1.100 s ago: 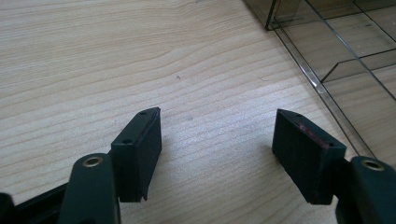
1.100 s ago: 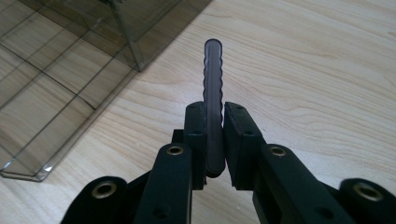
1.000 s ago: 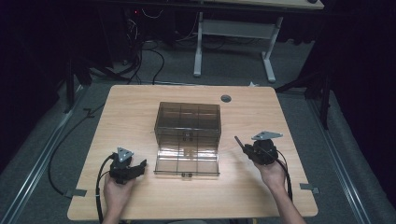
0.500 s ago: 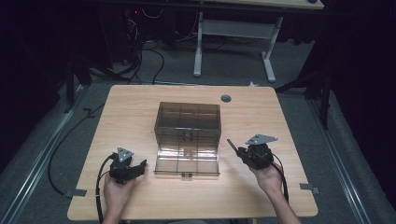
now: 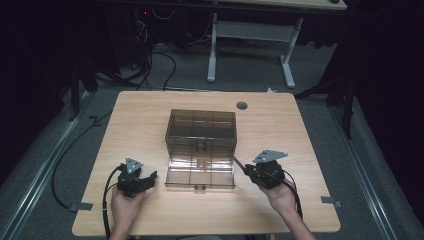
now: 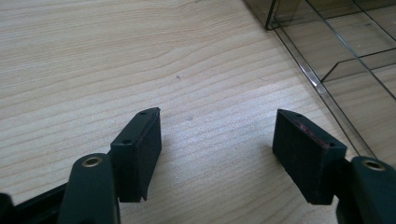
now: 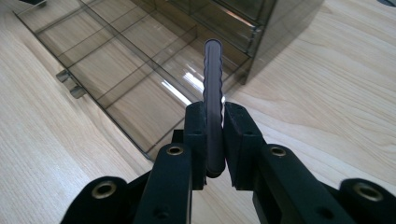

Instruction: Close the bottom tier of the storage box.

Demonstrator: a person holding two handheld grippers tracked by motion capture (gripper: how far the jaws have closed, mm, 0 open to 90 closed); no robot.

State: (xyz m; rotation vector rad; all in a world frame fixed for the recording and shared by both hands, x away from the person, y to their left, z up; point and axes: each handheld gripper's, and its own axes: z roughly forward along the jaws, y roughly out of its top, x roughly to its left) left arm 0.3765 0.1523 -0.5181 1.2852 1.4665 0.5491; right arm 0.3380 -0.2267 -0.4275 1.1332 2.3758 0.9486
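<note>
1. A wooden tabletop (image 5: pixel 150 115) is being viewed from above, with a smoky transparent compartment box (image 5: pixel 201 131) standing at its middle and its lid (image 5: pixel 200 172) lying open and flat toward the person.
2. The box interior is being divided by thin partitions into a grid of compartments; nothing can be made out inside them.
3. The left tongs (image 5: pixel 145 180) are being held low over the tabletop at the left of the open lid, well clear of it, by the person's left hand (image 5: pixel 125 205).
4. In the left gripper view, the left tongs (image 6: pixel 217 140) are being kept released, the two black pads standing wide apart with bare wood between them and the lid's edge (image 6: pixel 322 84) lying off to one side.
5. The right tongs (image 5: pixel 250 172) are being held by the right hand (image 5: pixel 280 195) just beside the lid's right edge.
6. In the right gripper view, the right tongs (image 7: pixel 215 135) are being clenched on a thin dark translucent strip with a wavy edge (image 7: pixel 214 84), apparently a divider piece, which is being pointed out over the lid's corner.
7. A small round grey grommet (image 5: pixel 242 105) is being seen near the tabletop's far edge, beyond the box.
</note>
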